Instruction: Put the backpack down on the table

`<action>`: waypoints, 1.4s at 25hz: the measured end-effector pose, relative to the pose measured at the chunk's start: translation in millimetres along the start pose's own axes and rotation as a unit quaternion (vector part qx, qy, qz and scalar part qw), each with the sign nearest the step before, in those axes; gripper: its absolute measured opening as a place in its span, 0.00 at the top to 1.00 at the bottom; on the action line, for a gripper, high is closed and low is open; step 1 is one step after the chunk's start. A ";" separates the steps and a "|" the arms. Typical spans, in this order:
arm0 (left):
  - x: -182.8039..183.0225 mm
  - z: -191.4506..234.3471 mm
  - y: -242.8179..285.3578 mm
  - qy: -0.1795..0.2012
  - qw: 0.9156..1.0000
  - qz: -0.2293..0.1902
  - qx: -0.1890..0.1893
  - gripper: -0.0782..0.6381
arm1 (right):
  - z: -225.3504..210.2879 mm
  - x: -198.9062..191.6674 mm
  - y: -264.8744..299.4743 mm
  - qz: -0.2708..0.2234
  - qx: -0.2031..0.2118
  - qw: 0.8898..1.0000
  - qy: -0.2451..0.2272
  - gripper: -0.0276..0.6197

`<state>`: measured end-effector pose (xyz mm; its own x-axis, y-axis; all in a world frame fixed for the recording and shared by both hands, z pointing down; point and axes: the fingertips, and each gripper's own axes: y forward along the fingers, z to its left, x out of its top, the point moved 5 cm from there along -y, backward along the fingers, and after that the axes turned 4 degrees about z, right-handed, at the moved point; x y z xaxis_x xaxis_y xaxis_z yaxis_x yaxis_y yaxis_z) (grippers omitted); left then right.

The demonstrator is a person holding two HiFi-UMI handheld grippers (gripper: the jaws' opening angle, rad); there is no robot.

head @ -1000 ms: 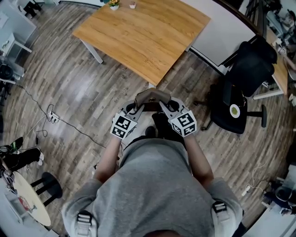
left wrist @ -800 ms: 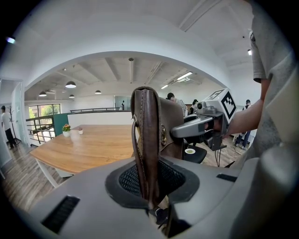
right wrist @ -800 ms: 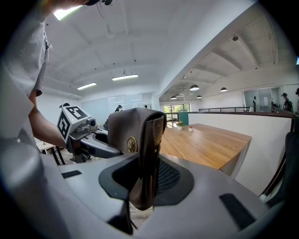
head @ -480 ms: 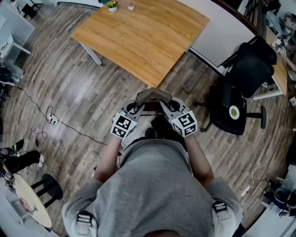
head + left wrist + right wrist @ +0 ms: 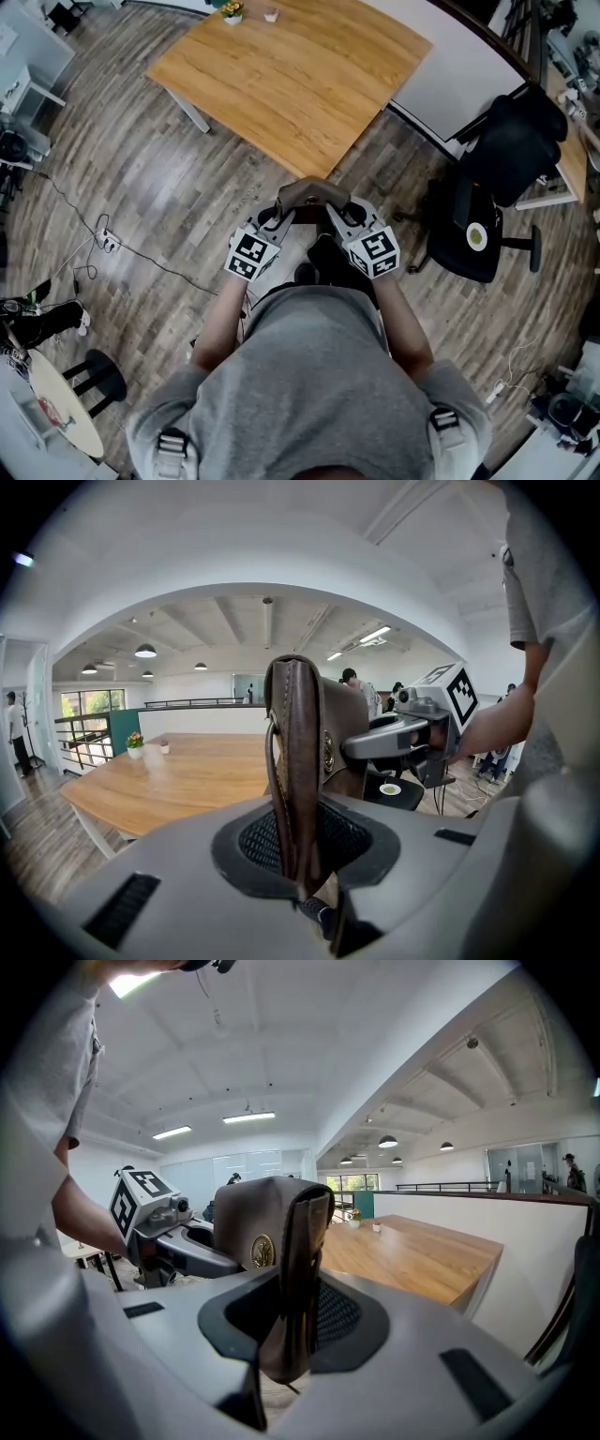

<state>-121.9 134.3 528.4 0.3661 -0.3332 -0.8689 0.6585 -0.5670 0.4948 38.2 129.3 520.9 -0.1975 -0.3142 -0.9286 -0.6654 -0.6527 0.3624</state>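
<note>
head view: we are standing on a wood floor (image 5: 169, 178), holding a brown backpack (image 5: 309, 194) up in the air between both tools. the left gripper (image 5: 281, 212) is gripping its left side and the right gripper (image 5: 336, 208) its right side. the backpack is hanging just short of the near corner of the table (image 5: 291, 75), above the floor and not resting on the top. a small plant (image 5: 231, 9) is sitting at the table's far edge, and a black chair (image 5: 487, 187) is standing well off to our right.

left gripper view: the jaws are clamping a brown leather edge of the backpack, which is rising upright from between the pads. the right gripper is reaching in from the right and meeting the bag's far side. the table is lying beyond, at the left.

right gripper view: the jaws are pinching a folded brown strap at the bag's side. a round gold emblem (image 5: 262, 1252) is showing on the backpack, with the left gripper just beside it and the table stretching away at the right.
</note>
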 end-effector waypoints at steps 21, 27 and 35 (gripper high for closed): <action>15.9 49.2 37.9 -0.013 1.000 0.020 0.013 0.79 | -50.5 14.8 52.4 0.005 0.022 1.000 0.006 0.82; 26.7 64.4 52.8 -0.018 0.999 0.024 0.021 0.79 | -73.0 25.6 68.7 0.005 0.035 0.999 -0.001 0.82; 42.4 87.5 76.2 -0.027 0.999 0.027 0.037 0.79 | -103.4 38.9 91.7 0.009 0.051 0.998 -0.021 0.82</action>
<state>-113.8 11.1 530.3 0.3624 -0.4026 -0.8406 0.5874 -0.6016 0.5414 44.0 -14.1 526.3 -0.2383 -0.2946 -0.9254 -0.7305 -0.5735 0.3707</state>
